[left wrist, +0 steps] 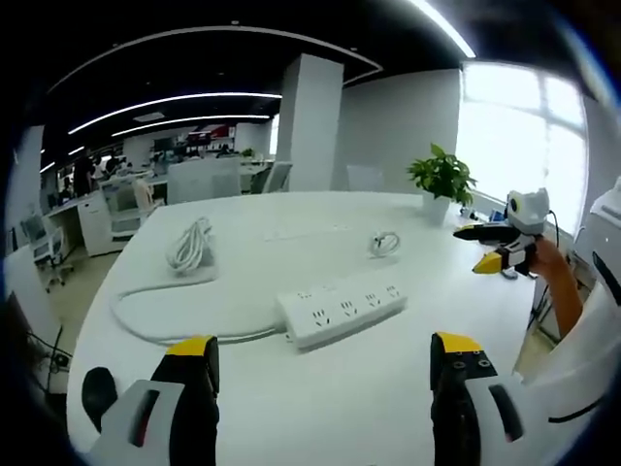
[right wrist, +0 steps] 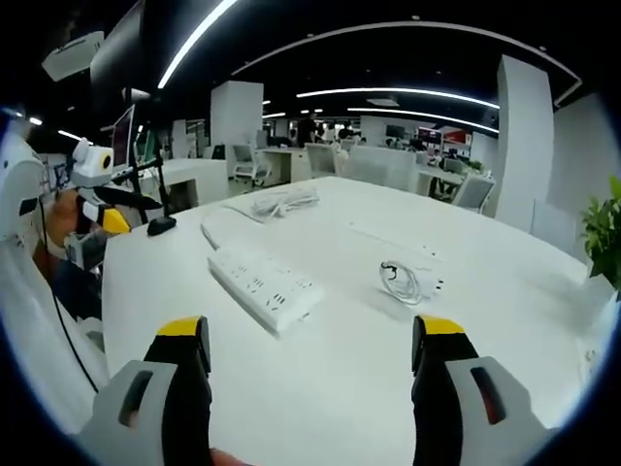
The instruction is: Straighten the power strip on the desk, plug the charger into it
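Note:
A white power strip (left wrist: 342,313) lies at an angle on the white desk (left wrist: 291,417), its cord (left wrist: 155,301) looping left to a coiled bundle (left wrist: 189,245). The white charger with its coiled cable (left wrist: 385,243) rests farther back. My left gripper (left wrist: 325,374) is open, short of the strip, with nothing between its jaws. The right gripper (left wrist: 495,248) enters that view from the right. In the right gripper view the power strip (right wrist: 264,283) lies ahead to the left and the charger (right wrist: 408,281) ahead to the right. My right gripper (right wrist: 309,354) is open and holds nothing.
A potted plant (left wrist: 442,180) stands at the desk's far right edge by the bright windows. A white pillar (left wrist: 310,121), office desks and chairs (left wrist: 126,199) fill the room behind. A person's sleeve (right wrist: 29,320) and the left gripper (right wrist: 97,189) show at the left.

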The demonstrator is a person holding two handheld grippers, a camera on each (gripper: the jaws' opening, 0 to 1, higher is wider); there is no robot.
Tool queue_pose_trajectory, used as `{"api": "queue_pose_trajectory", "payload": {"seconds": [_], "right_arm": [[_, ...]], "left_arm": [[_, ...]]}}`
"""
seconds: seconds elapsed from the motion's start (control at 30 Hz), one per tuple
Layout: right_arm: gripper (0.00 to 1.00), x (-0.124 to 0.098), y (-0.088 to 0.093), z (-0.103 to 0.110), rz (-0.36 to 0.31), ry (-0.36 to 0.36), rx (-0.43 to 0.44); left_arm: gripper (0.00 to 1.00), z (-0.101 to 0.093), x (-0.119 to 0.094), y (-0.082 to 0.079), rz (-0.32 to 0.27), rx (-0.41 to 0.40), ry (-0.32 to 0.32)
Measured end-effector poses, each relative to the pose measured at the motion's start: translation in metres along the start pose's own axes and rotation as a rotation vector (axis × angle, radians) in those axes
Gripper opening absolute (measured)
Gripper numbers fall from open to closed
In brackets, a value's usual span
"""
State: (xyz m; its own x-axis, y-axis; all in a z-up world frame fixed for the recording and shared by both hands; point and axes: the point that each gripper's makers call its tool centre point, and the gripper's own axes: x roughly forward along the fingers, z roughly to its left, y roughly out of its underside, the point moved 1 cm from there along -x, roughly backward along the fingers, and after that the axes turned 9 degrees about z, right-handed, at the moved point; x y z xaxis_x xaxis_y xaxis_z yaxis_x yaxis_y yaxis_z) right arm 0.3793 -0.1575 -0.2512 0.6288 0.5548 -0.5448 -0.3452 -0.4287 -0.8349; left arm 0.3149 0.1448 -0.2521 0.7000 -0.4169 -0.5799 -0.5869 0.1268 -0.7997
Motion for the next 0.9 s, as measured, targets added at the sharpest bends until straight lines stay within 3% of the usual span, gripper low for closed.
{"api": "queue_pose_trajectory", "payload": {"seconds": [0.43, 0.6, 0.9], "right_arm": [[0.85, 0.001, 0.005, 0.003, -0.011, -0.025, 0.002], [0.84, 0.013, 0.005, 0.001, -0.001, -0.054, -0.003], [0.84, 0.043, -0.005, 0.003, 0.006, -0.108, -0.027]], "left_arm": [[0.9, -0.014, 0.017, -0.009, 0.037, 0.073, 0.061], [0.9, -0.009, 0.024, -0.009, 0.053, 0.092, 0.075], [0.91, -0.002, 0.054, -0.009, 0.099, 0.147, 0.174]]}}
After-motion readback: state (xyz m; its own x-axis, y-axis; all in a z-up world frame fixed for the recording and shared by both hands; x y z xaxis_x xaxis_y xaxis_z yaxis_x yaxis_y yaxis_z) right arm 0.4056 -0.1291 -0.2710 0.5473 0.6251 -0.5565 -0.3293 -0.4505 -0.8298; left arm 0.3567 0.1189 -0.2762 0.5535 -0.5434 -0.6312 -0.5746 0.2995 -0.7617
